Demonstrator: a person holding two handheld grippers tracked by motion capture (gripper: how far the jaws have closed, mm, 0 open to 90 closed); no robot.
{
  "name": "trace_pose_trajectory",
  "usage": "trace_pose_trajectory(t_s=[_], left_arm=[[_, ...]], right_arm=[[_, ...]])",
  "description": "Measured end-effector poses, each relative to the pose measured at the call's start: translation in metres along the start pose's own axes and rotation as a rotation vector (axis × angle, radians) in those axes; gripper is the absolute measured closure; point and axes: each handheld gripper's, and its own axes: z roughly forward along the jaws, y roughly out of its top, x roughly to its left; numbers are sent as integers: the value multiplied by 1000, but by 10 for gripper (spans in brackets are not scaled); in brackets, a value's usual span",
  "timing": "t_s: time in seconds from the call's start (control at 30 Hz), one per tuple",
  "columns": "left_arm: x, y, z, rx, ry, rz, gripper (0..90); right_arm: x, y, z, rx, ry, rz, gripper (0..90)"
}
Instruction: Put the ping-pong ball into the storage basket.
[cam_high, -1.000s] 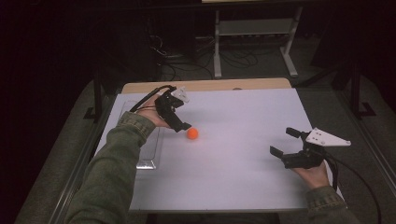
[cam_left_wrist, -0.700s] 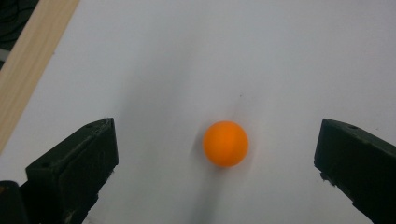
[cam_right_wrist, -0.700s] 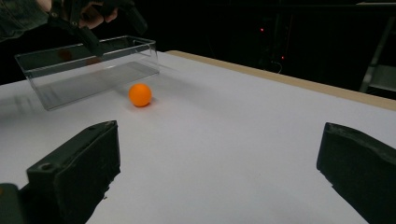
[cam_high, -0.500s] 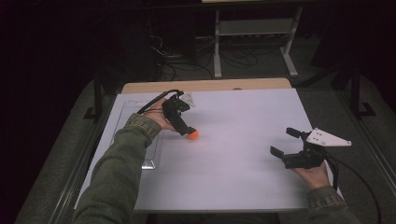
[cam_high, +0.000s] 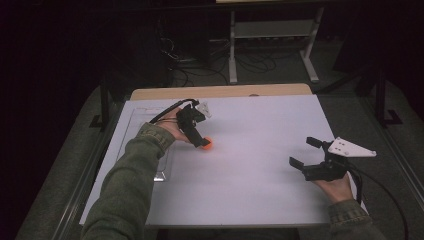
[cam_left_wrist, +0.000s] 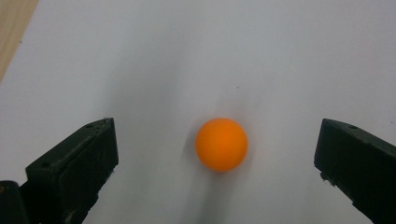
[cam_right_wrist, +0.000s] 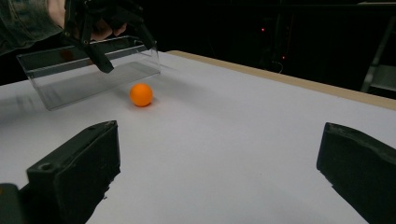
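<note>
White board (cam_high: 250, 165) covers most of the table, matte and bare across its middle, with a strip of pale wooden tabletop (cam_high: 220, 92) showing along its far edge. Beyond the table the room is dark; a light metal-framed stand (cam_high: 270, 40) and tangled cables lie on the floor behind it.

A small orange ball (cam_high: 206, 144) rests on the board left of centre. The left gripper (cam_high: 199, 141) hangs right over it with its jaws spread wide; in the left gripper view the ball (cam_left_wrist: 221, 144) lies between the two black jaws, touching neither. A clear plastic rectangular tray (cam_high: 150, 145) lies flat near the board's left edge, just beside the ball; the right gripper view shows its transparent walls (cam_right_wrist: 93, 70) behind the ball (cam_right_wrist: 141, 94).

The right gripper (cam_high: 304, 152) sits well apart near the board's right side, jaws wide apart and holding nothing, with a grey three-cornered plate on top.
</note>
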Motion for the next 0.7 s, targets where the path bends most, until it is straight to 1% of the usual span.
trace_pose_trajectory(t_s=[0.37,0.5,0.7], left_arm=[[1,0,9,14,-11,2,0],[2,-2,13,36,-10,1,0],[2,-2,18,53,-23,5,0]], right_arm=[[0,0,0,-1,0,0,0],[0,0,0,-2,2,-1,0],[0,0,0,-3,3,0,0]])
